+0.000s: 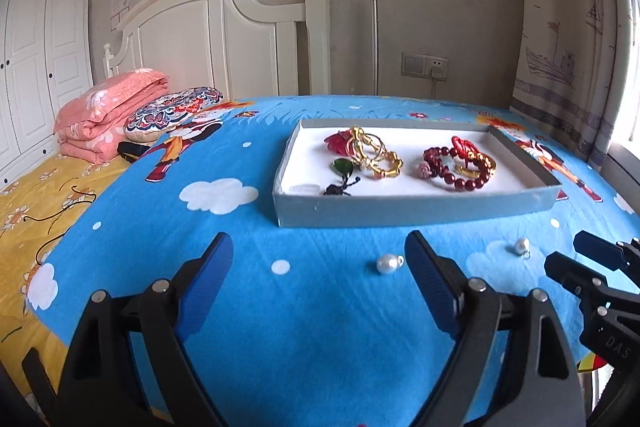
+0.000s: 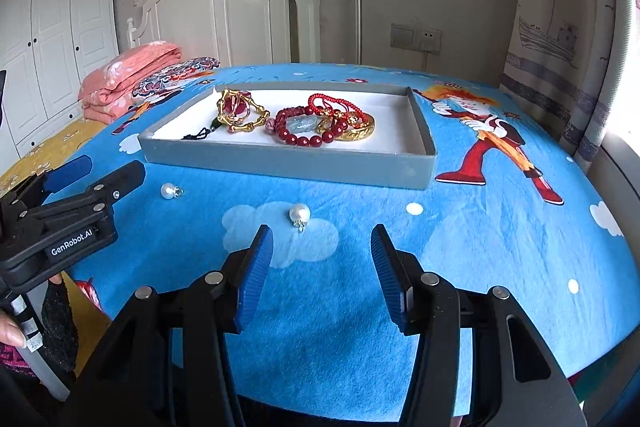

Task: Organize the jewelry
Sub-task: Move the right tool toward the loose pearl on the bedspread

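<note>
On the blue cartoon bedsheet (image 2: 360, 307), in front of the grey tray (image 2: 288, 163), two loose pearl earrings lay apart from each other. From the right gripper (image 2: 322, 267) the nearer pearl (image 2: 299, 213) lay at about eleven o'clock, just beyond the left blue finger, with its small metal hook pointing back toward the gripper. The other pearl (image 2: 168, 191) was farther away at ten o'clock, close to the tip of the left gripper (image 1: 320, 267). In the left wrist view this pearl (image 1: 386, 263) sat at one o'clock, just beside the right finger, its hook pointing to three o'clock. Both grippers were spread and held nothing; the left stood wider than the right. I judged each gripper had its own pearl to pick, and each needed a small sideways shift before closing.

Inside the tray gold bangles (image 2: 240, 115), a red bead bracelet (image 2: 308, 135) and red cord pieces (image 2: 332, 105) already lay together. The soft sheet could let a pearl roll. Behind stood a white headboard (image 2: 224, 3), a folded pink quilt (image 2: 128, 75), a wardrobe (image 2: 52, 27) and a curtain (image 2: 560, 27)
</note>
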Demonstrator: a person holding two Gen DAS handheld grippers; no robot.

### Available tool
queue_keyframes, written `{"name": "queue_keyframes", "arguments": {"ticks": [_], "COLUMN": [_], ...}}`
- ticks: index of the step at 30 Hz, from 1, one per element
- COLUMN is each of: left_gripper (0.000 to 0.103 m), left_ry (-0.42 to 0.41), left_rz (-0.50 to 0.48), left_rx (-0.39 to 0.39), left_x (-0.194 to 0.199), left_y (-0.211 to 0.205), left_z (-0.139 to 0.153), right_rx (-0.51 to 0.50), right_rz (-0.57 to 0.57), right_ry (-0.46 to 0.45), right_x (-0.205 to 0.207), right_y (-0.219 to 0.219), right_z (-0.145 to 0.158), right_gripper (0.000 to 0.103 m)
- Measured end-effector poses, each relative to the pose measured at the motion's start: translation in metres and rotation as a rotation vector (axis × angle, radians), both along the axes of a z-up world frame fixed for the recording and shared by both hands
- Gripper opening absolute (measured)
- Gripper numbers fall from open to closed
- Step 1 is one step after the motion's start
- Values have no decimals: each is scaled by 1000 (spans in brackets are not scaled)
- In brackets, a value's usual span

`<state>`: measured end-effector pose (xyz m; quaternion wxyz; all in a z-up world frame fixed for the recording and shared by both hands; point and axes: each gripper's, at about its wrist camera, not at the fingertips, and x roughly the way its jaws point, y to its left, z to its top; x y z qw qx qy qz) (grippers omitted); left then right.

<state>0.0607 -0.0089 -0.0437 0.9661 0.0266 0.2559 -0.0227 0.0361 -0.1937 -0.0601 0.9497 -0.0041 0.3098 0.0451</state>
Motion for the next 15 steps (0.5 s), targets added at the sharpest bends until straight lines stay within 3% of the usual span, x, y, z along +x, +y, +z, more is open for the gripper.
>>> {"name": "queue_keyframes", "arguments": {"ticks": [15], "left_gripper": [85], "left_ry": [71], "left_rz": [-8], "left_rx": [-20], "left_x": [7], "left_y": [4], "left_z": [-21], "right_rx": [-15], "right_rz": [-6], "right_ry": [17], "right_x": [18], "right_y": [8], "right_z": [-11], "right_gripper": [49]}}
